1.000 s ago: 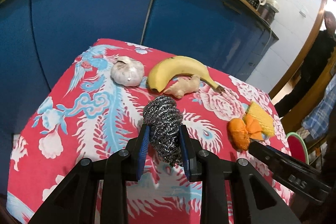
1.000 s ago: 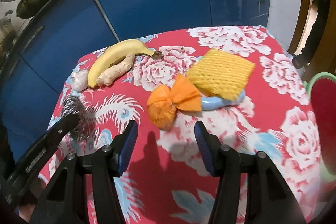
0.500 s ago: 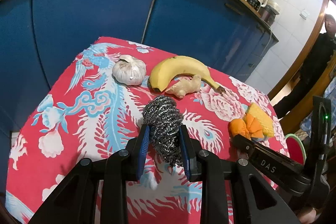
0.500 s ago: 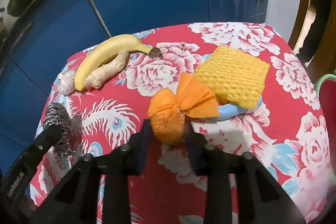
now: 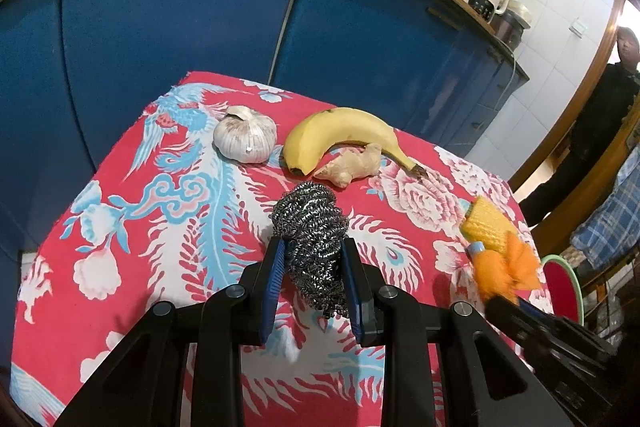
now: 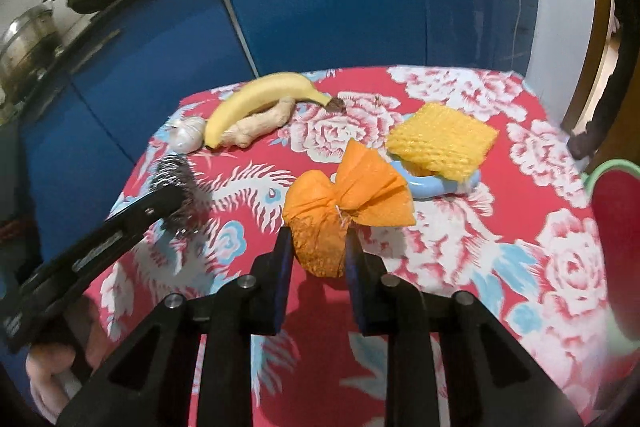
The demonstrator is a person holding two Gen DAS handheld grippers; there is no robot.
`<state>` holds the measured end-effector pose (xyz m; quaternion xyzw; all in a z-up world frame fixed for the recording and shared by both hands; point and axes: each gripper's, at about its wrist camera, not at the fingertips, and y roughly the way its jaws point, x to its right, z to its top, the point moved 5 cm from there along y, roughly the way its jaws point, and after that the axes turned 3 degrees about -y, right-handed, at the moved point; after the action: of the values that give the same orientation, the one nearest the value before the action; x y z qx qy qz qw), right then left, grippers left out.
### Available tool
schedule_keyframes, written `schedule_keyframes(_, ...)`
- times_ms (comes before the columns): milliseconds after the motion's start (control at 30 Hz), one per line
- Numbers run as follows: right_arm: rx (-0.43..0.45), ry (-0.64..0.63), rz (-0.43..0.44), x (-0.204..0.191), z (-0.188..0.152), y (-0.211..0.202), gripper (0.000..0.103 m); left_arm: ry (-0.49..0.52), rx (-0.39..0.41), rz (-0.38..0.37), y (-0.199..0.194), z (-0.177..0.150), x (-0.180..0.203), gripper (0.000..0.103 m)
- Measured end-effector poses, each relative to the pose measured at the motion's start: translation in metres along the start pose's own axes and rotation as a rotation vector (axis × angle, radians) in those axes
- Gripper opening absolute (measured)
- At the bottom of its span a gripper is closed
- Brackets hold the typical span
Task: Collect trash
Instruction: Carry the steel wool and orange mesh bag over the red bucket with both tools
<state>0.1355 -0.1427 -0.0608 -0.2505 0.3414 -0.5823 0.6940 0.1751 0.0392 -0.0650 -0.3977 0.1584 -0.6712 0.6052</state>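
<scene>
My left gripper (image 5: 314,263) is shut on a steel wool scrubber (image 5: 314,227) and holds it just above the red flowered tablecloth (image 5: 132,227). My right gripper (image 6: 318,251) is shut on an orange mesh bag (image 6: 320,227) with a flared tied top, lifted off the cloth. A yellow foam net (image 6: 440,141) lies on a light blue ring (image 6: 424,185) behind it. The left gripper with the scrubber (image 6: 176,183) shows at the left in the right wrist view. The orange bag (image 5: 504,271) shows at the right in the left wrist view.
A banana (image 5: 340,133), a ginger piece (image 5: 352,167) and a garlic bulb (image 5: 245,139) lie at the far side of the table. Blue cabinets (image 5: 180,19) stand behind. A red, green-rimmed bin (image 6: 616,251) is at the right. A person (image 5: 600,115) stands by the doorway.
My right gripper moved forward, closed on the orange mesh bag and lifted it. My left gripper kept its hold on the scrubber and barely moved.
</scene>
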Motion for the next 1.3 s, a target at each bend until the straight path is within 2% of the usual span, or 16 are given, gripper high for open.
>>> schedule_keyframes(200,0.062,0.031,-0.034,0.018,-0.013,-0.041,0.028,0.011,0.02,-0.023,-0.007,0.0,0.006,0.029)
schedule_keyframes(367,0.079,0.071,-0.069,0.044,-0.027,-0.066,0.028,0.036,0.022,-0.047,-0.01,-0.001,0.018,0.029)
schedule_keyframes(667,0.109,0.176,-0.13,0.092,-0.047,-0.1,0.028,0.101,0.018,-0.106,-0.032,-0.006,0.055,0.029)
schedule_keyframes(1000,0.155,0.253,-0.161,0.137,-0.061,-0.129,0.028,0.212,0.02,-0.193,-0.057,-0.013,0.12,0.029)
schedule_keyframes(1300,0.181,0.309,-0.223,0.19,-0.062,-0.155,0.028,0.316,-0.071,-0.295,-0.05,-0.038,0.194,0.029)
